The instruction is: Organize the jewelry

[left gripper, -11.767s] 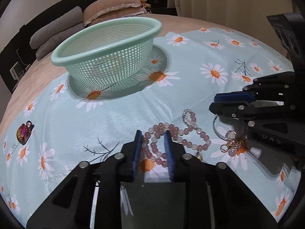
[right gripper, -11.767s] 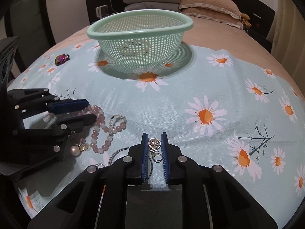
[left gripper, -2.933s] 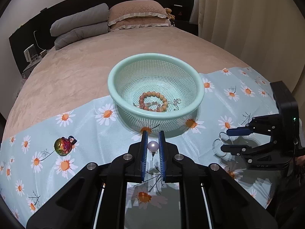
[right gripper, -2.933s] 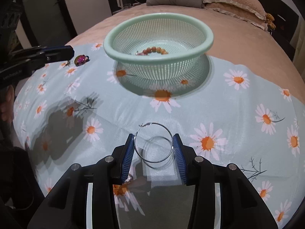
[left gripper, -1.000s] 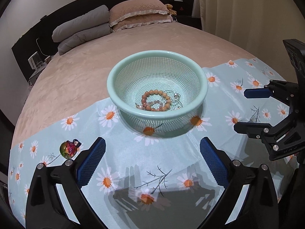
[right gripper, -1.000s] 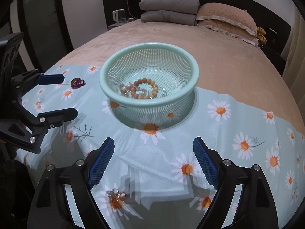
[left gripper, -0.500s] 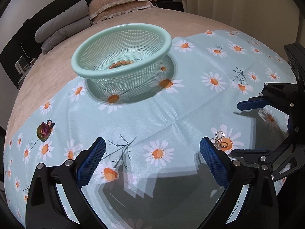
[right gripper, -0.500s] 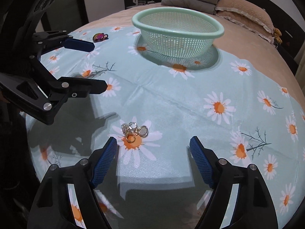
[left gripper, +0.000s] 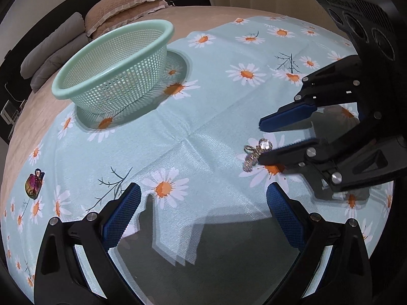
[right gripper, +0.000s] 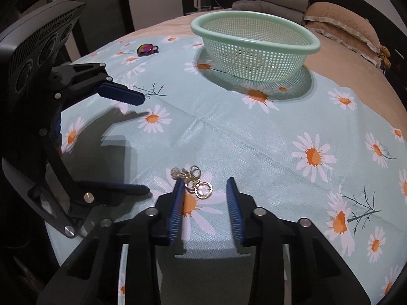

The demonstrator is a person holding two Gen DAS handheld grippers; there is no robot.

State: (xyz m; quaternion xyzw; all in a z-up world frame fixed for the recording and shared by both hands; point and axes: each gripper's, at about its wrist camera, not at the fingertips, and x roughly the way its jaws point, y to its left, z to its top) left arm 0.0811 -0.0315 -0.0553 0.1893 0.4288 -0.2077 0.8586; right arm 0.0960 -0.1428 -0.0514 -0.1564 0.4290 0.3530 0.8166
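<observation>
Your right tool point(right gripper: 204, 200), jaws just narrowing yet unclamped around the ring cluster point(right gripper: 193, 181), must pinch it, then carry it to the basket point(right gripper: 254, 43).

No text here is sharp enough to read.

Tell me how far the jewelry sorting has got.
Done: unclear; the basket hides its contents. In hand: the right gripper has just been closing its jaws around the ring cluster, not yet pinching it; the left gripper is open, empty. Left: that cluster and the brooch on the cloth.
</observation>
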